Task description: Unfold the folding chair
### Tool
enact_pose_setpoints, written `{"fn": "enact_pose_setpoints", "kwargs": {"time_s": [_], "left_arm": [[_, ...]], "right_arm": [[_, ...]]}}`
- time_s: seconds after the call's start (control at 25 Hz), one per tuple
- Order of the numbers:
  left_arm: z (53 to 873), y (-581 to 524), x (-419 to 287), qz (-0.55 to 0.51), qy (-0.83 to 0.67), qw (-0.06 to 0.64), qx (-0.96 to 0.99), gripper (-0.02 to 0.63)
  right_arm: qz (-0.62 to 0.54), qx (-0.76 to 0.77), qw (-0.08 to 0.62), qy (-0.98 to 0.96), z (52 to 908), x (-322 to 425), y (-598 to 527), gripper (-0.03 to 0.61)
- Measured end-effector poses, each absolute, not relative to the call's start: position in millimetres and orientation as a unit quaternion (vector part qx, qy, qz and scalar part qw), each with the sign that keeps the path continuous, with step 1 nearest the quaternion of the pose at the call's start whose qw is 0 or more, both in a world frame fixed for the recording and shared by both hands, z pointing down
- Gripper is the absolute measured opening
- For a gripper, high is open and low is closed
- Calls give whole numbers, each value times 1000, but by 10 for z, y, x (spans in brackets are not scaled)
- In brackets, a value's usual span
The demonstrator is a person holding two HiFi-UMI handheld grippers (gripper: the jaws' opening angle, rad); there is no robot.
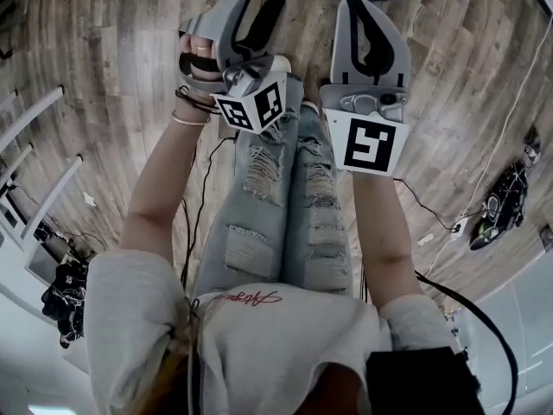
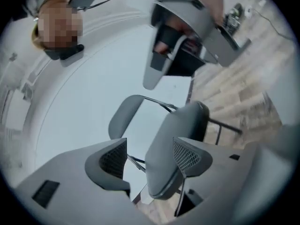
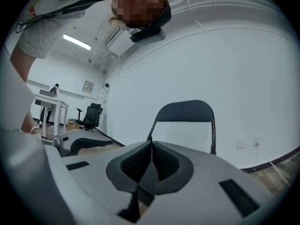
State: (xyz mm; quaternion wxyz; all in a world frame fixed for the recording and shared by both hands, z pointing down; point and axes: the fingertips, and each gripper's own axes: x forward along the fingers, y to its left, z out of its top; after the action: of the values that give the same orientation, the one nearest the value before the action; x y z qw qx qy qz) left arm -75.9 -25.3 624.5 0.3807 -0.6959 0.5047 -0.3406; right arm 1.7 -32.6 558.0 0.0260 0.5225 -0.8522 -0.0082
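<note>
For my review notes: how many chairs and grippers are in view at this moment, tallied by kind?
folding chair: 1
office chair: 1
grippers: 2, the left gripper and the right gripper
Total: 4

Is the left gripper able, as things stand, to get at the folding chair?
Probably yes: the left gripper has its jaws apart, and the folding chair lies straight ahead with nothing in between.

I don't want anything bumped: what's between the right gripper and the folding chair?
Nothing shows there. In the right gripper view, only bare air separates the shut right gripper from the folding chair.
</note>
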Motion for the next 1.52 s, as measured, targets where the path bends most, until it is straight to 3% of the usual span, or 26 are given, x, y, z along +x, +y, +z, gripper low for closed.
{"fn": "enact_pose_setpoints", "kwargs": {"time_s": [0.28,0.48,0.64,0.88,1.52], "left_arm": [[3466,-34,-499,-171,616,331,-694,186],[2328,57,-525,-64,665,215,-712,71],[1973,207,-487,-13,646,151,-748,30],[1783,508,-510,63,610,46,-788,18],[1503,811,-460,99,561,49,-821,18]], "right_arm": [[-23,543,-47,-838,3352,285,-134,18],[-31,531,-74,-844,2297,367,29,18],[-29,535,-86,-840,1944,364,197,18],[-43,567,-79,-819,1769,446,410,18],[-64,585,-52,-807,1629,461,701,17]]}}
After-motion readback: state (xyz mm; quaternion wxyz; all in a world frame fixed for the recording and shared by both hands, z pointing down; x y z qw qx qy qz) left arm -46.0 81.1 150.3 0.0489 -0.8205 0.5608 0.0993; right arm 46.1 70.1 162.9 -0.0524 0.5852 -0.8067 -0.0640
